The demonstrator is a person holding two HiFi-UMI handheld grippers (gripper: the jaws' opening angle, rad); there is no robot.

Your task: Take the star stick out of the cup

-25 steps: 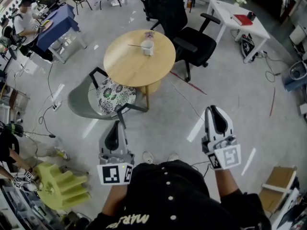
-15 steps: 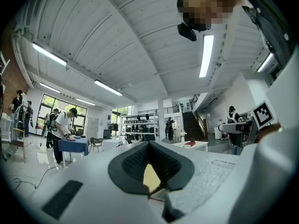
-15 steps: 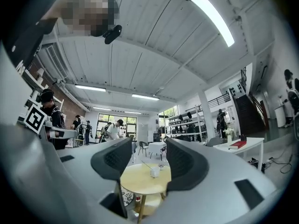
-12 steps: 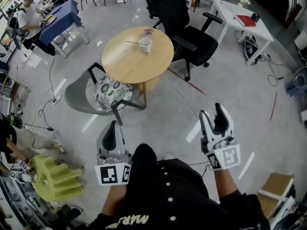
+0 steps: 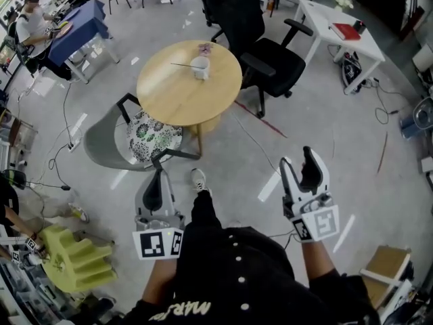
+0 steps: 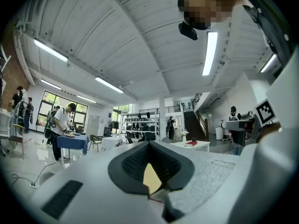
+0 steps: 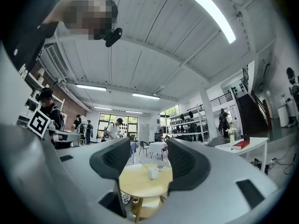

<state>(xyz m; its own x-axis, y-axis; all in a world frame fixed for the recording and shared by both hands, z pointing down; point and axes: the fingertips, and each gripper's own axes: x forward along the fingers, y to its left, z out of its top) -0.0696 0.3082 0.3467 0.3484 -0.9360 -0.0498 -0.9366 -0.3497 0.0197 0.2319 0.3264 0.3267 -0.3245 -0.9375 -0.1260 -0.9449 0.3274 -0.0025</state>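
- While the right gripper (image 5: 298, 171) hangs low at the right of the head view, its jaws are opening; they stand apart with nothing between them.
- Through that gap, the right gripper view shows the cup (image 7: 153, 173) far off on the round wooden table (image 7: 135, 183), well apart from the pads.
- The left gripper (image 5: 157, 185) sits low at the left of the head view, above the person's dark top.
- In the left gripper view its jaws (image 6: 149, 160) are pressed together and hold nothing; only a sliver of the tabletop shows below where they meet.
- The white cup (image 5: 199, 67) stands upright near the table's (image 5: 183, 97) far edge.
- The star stick (image 5: 181, 64) is in the cup, leaning out toward the left as a thin dark line; its star end is too small to make out.
- In the right gripper view the stick (image 7: 144, 166) slants up and to the left from the cup's rim.
- Both grippers are well short of the table, with bare floor and a grey chair (image 5: 108, 141) with a patterned cushion (image 5: 154, 135) between them and it.
- A black office chair (image 5: 274, 59) stands just beside the table's right side.
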